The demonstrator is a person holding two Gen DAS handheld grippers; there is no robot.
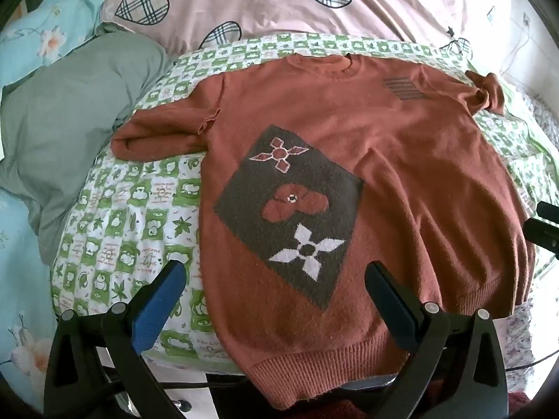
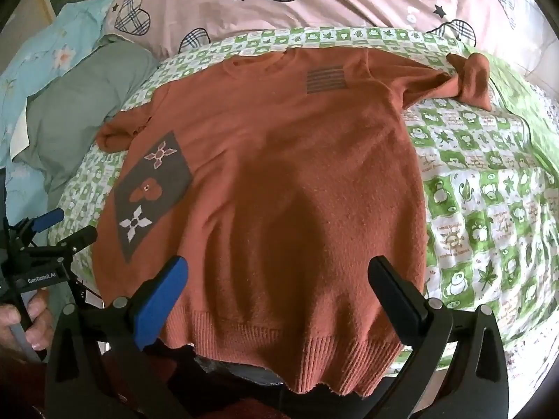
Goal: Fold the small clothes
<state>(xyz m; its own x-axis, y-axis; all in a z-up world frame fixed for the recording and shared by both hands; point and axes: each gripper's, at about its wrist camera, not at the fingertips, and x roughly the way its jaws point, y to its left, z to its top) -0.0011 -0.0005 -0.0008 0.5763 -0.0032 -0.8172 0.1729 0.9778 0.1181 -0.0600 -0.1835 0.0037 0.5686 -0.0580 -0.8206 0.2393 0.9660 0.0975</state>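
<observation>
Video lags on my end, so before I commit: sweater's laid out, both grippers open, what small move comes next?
Probably take the left gripper to the rust-orange knit sweater's left sleeve and fold it across the chest. The sweater lies flat, face up on the green checked sheet, both sleeves stick out unfolded, and both grippers hover open near the hem, holding nothing.

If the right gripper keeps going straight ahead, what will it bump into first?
Most likely the rust-orange sweater. The right gripper is open, its fingers spread over the ribbed hem, pointing up the plain body. Depth is hard to judge, so it may skim above the knit first.
</observation>
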